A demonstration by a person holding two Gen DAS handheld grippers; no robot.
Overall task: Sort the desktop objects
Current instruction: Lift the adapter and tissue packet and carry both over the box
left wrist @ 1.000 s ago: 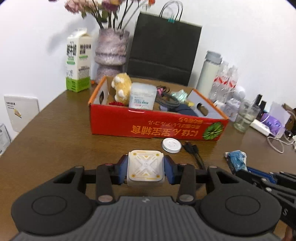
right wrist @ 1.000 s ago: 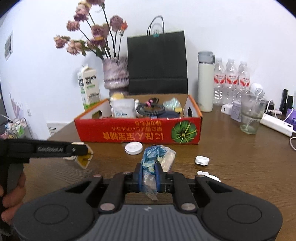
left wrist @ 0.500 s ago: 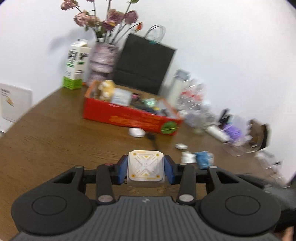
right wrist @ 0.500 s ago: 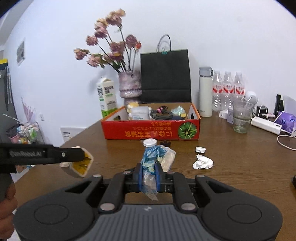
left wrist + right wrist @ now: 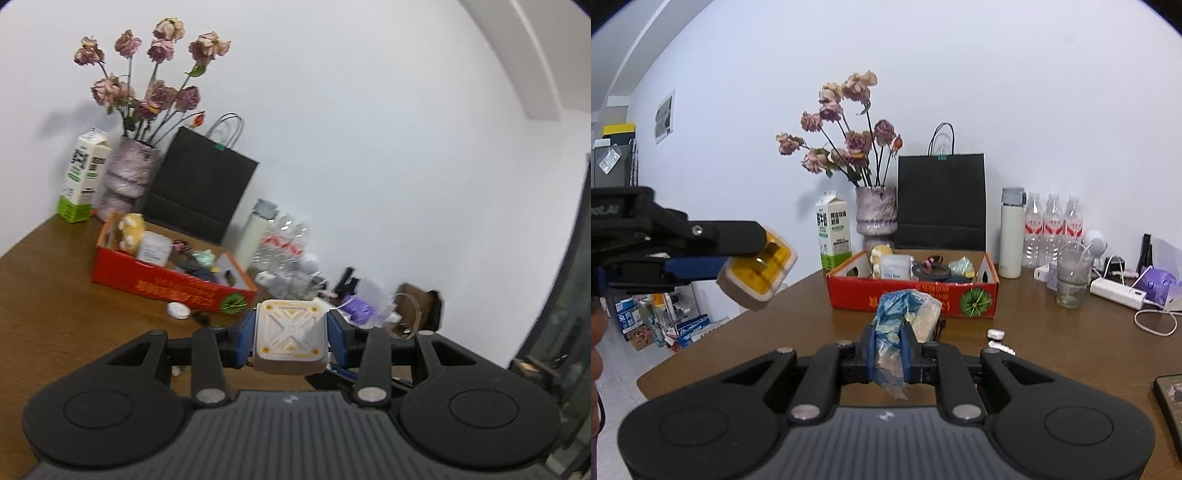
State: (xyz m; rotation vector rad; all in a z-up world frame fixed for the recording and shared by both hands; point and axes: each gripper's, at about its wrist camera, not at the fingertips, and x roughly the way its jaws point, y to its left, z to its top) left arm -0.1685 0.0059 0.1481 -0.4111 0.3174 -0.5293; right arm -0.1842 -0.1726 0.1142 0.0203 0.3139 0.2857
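Observation:
My left gripper [image 5: 291,334] is shut on a square white box with yellow marks [image 5: 290,338] and holds it high above the table; it also shows in the right wrist view [image 5: 759,272], at the left. My right gripper [image 5: 889,350] is shut on a blue and clear plastic wrapper [image 5: 899,317], held above the table. The red cardboard box [image 5: 912,297] with a plush toy, a white tub and cables inside stands far ahead on the table [image 5: 1052,343]; it shows in the left wrist view [image 5: 173,286] too.
Behind the red box stand a milk carton [image 5: 833,234], a vase of dried flowers [image 5: 876,216], a black paper bag [image 5: 942,201], a white flask [image 5: 1012,232] and water bottles [image 5: 1052,229]. A glass [image 5: 1071,280], a power strip [image 5: 1117,293], a small white case [image 5: 995,333] and a round white lid [image 5: 178,309] lie on the table.
Both grippers have risen and pulled back from the red box, each still holding its object. The left view has swung to the right and tilted.

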